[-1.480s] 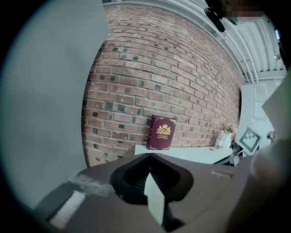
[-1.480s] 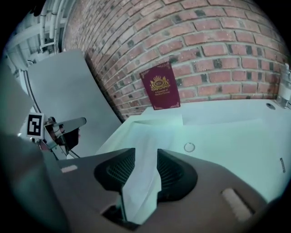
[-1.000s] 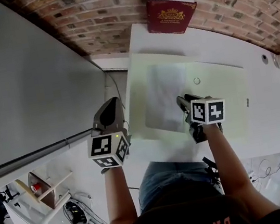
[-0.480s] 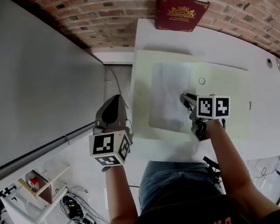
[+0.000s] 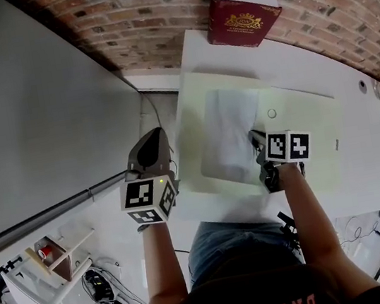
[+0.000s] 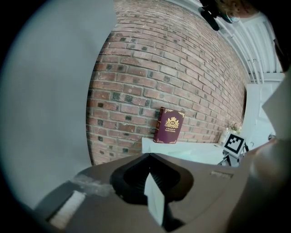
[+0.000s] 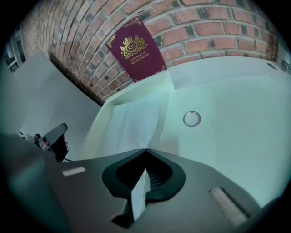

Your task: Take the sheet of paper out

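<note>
White worktop (image 5: pixel 372 147) under brick wall (image 5: pixel 147 18), right claw (image 5: pixel 252 135) just closing, clamped on sheet of paper (image 5: pixel 229 134), left claw (image 5: pixel 151 135) together, empty.

Our right gripper (image 5: pixel 252 135) has its jaws, just closing, at the near edge of the sheet of paper (image 5: pixel 231 130). It lies on or in a folder (image 5: pixel 317 142), unclear which. A ring (image 5: pixel 272 113) sits ahead-right of the jaws, a book (image 5: pixel 242 19) far ahead.

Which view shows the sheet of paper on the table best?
The head view: nearly the whole sheet of paper shows in outline on the pale green mat. The right gripper view shows it foreshortened, with its near end out of sight. The left gripper view sees the table edge-on, and the sheet cannot be made out.
</note>
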A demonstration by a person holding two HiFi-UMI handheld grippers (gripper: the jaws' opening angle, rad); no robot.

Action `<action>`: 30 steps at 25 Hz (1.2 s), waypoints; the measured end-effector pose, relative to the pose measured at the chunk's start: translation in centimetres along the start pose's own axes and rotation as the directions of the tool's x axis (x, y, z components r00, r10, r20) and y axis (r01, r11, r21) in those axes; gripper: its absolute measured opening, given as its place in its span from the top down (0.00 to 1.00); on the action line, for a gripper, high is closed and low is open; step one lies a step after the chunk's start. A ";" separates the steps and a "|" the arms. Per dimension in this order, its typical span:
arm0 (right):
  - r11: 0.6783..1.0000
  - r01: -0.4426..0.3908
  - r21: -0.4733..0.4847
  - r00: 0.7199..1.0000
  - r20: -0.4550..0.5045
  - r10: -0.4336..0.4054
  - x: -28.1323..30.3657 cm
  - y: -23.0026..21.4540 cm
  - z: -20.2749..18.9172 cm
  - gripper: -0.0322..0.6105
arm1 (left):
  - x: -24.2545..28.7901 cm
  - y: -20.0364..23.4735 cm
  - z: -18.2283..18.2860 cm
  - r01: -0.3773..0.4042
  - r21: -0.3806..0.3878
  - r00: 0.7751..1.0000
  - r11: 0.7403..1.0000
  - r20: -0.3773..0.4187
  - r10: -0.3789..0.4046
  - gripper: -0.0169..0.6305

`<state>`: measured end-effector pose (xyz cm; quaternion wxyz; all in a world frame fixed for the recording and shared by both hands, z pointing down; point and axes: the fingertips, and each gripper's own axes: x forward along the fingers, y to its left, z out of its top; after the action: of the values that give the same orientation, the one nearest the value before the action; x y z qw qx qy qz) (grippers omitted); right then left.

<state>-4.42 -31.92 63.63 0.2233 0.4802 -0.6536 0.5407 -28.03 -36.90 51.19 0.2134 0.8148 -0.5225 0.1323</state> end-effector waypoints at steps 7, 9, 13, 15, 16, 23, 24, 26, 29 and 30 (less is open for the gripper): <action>1.000 0.011 -0.005 1.000 0.002 -0.011 -0.5 -0.5 -0.1 0.95 | 0.1 -1.1 0.1 0.007 0.019 1.000 1.000 -0.008 -0.007 0.97; 1.000 0.012 0.000 1.000 0.004 -0.012 -0.7 -0.7 -0.1 0.95 | 0.1 -1.5 0.0 0.004 0.023 1.000 1.000 -0.013 -0.004 0.97; 1.000 0.017 -0.001 1.000 0.018 -0.017 -1.2 -1.3 -0.1 0.95 | -0.1 -2.3 -0.2 -0.005 0.026 1.000 1.000 -0.020 0.005 0.97; 1.000 0.015 0.000 1.000 0.022 -0.015 -1.6 -1.7 -0.1 0.95 | -0.2 -2.9 -0.3 -0.008 0.028 1.000 1.000 -0.021 0.009 0.97; 1.000 0.012 0.002 1.000 0.022 -0.013 -1.8 -2.0 -0.1 0.95 | -0.2 -3.3 -0.5 -0.009 0.028 1.000 1.000 -0.023 0.010 0.97; 1.000 -0.005 0.009 1.000 0.021 0.005 -2.9 -3.3 0.0 0.95 | -0.5 -5.6 -0.8 -0.018 0.030 0.999 0.999 -0.031 0.019 0.97; 1.000 -0.007 0.008 1.000 0.021 0.007 -3.0 -3.5 0.0 0.95 | -0.6 -5.8 -0.8 -0.020 0.031 0.999 0.999 -0.033 0.021 0.97; 1.000 -0.012 0.006 1.000 0.022 0.011 -3.3 -3.8 0.1 0.95 | -0.6 -6.3 -0.8 -0.023 0.034 0.999 0.999 -0.034 0.024 0.97; 1.000 -0.018 0.004 1.000 0.025 0.018 -3.7 -4.2 0.1 0.95 | -0.7 -7.0 -0.7 -0.029 0.035 0.999 0.999 -0.030 0.030 0.97; 1.000 -0.020 0.004 0.999 0.025 0.020 -3.9 -4.4 0.1 0.95 | -0.7 -7.3 -0.7 -0.031 0.036 0.999 0.999 -0.029 0.032 0.97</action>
<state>1.10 -30.29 62.59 0.2087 0.4807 -0.6601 0.5382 -21.70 -33.35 49.95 0.2045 0.8081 -0.5296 0.1569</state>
